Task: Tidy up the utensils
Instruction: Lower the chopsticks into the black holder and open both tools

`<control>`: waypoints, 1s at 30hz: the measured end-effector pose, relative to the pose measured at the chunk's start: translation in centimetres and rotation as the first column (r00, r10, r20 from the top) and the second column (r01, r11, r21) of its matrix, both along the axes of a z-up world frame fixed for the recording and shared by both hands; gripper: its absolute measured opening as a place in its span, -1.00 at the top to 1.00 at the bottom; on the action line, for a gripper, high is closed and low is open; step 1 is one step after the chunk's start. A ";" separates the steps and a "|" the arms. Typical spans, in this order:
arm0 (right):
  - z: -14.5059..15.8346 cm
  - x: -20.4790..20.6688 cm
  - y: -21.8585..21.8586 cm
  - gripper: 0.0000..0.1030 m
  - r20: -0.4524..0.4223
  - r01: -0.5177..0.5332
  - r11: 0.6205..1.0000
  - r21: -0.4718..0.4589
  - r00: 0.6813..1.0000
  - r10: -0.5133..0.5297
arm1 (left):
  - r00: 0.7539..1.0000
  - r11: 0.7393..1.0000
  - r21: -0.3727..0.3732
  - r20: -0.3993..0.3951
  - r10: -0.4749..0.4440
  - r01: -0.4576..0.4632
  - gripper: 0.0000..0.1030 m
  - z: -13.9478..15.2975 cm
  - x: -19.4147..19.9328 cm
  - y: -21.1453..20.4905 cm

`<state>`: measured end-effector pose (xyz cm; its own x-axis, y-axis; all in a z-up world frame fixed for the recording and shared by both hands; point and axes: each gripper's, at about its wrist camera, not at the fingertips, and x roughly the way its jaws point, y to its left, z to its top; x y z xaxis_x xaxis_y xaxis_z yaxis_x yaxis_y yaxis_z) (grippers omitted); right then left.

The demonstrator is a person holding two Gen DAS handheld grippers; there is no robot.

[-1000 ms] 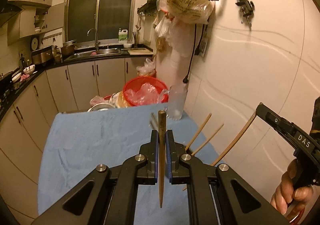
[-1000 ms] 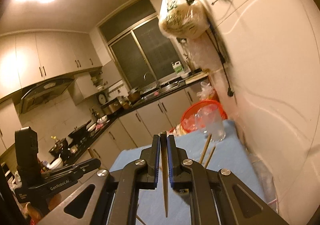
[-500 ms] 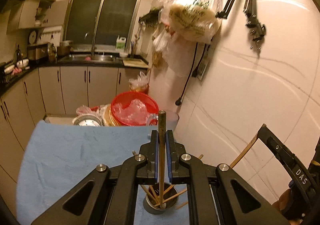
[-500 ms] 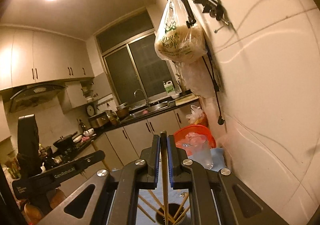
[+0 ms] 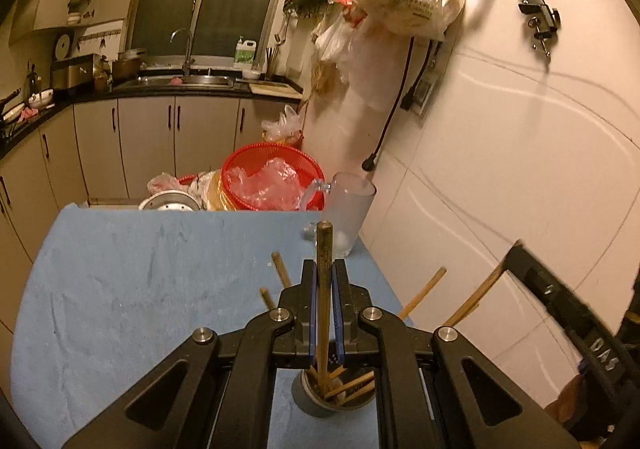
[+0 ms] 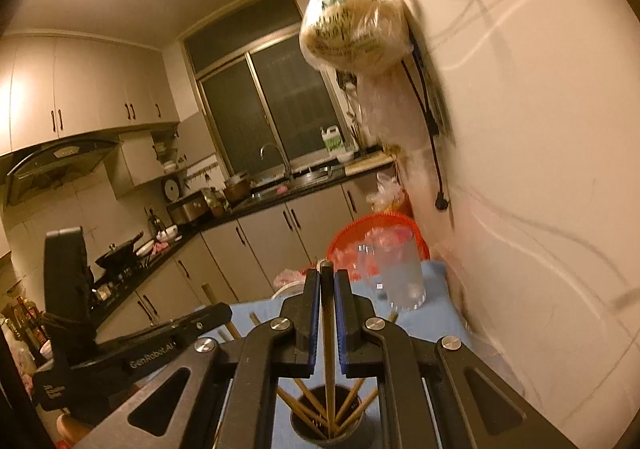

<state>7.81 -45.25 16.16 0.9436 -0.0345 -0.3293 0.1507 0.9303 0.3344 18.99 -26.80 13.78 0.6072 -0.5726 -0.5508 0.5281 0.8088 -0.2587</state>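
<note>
Step in hand: delivery of chopsticks into the holder. Both tools are over the dark cylindrical cup (image 5: 334,395) that stands on the blue-covered surface (image 5: 120,289), near its edge by the white wall.

The left tool (image 5: 323,313) has its jaws pinched tight on one chopstick (image 5: 323,269), held upright, its lower end reaching down into the mouth of the cup. The right tool (image 6: 328,313) is likewise clamped on one dark chopstick (image 6: 328,329), its lower tip down among the sticks already in the cup (image 6: 328,425). The two tools are close beside each other over the same cup.

Judgement on the next move: each tool needs to part its jaws so the stick drops the remaining way in, then lift clear without dragging the standing sticks or tipping the cup. With two tools crowded over a narrow mouth, releasing one at a time looks the safer course.

Count:
- Tools: two, each holding one chopstick.
- Cups: one.
- Sticks already leaning in the cup: about six, by the right wrist view; the exact number cannot be fixed, as the tools hide part of them.
- Frosted glass mug (image 5: 348,219): one, at the far edge of the surface.
- Red basket (image 5: 272,177): one, behind the mug.
- Loose chopsticks on the surface: none seen.
</note>
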 end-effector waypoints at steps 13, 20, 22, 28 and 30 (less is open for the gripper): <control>-4.4 0.8 0.0 0.85 -0.107 0.007 0.999 0.042 0.994 -0.002 | 0.999 0.999 0.037 -0.031 -0.013 0.014 0.85 -2.7 -0.8 0.2; -3.9 0.5 -0.3 0.81 -0.119 0.002 0.998 0.063 0.993 0.006 | 1.000 0.999 0.037 -0.015 -0.024 0.024 0.85 -2.3 -0.9 0.3; -3.4 0.0 -0.3 0.81 -0.105 0.004 0.998 0.063 0.994 0.003 | 1.000 0.999 0.029 -0.002 -0.026 0.026 0.85 -1.6 -1.4 0.8; -0.9 -3.1 0.8 0.81 -0.031 -0.015 0.998 0.054 0.999 0.017 | 0.999 1.000 -0.018 0.046 -0.012 0.013 0.78 0.9 -3.3 3.5; -0.5 -3.9 1.8 0.81 -0.021 -0.038 0.998 0.045 0.999 0.039 | 0.999 0.999 -0.032 0.051 0.006 -0.004 0.67 1.3 -4.1 4.9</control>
<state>3.89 -43.46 15.65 0.9367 0.0166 -0.3498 0.1229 0.9197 0.3728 14.87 -21.89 15.03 0.6371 -0.5862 -0.5005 0.5373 0.8033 -0.2570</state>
